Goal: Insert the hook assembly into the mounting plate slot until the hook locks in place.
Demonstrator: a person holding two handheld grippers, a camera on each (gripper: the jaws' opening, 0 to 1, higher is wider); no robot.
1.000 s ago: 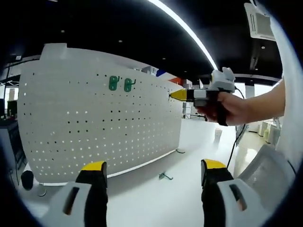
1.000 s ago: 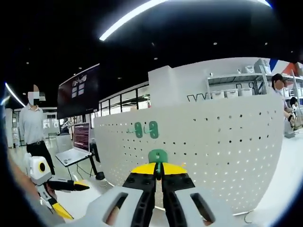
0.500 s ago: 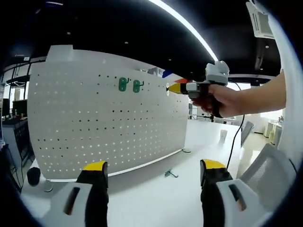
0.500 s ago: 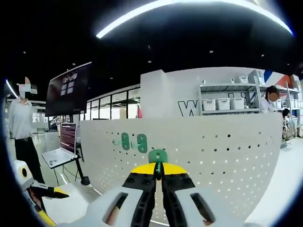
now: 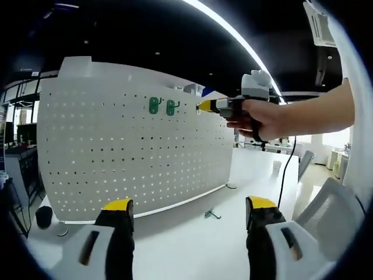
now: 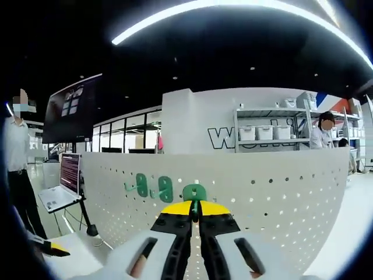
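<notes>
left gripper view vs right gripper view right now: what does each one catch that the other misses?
Left gripper view alone: the left tongs open and empty, a loose hook lying on the white table, and a hand bringing the right tongs up to the board's top edge.

Right gripper view alone: the right tongs shut on a green hook, a laptop, and storage shelving behind the board.

Both: the white pegboard with two green hooks already mounted near its top.
</notes>
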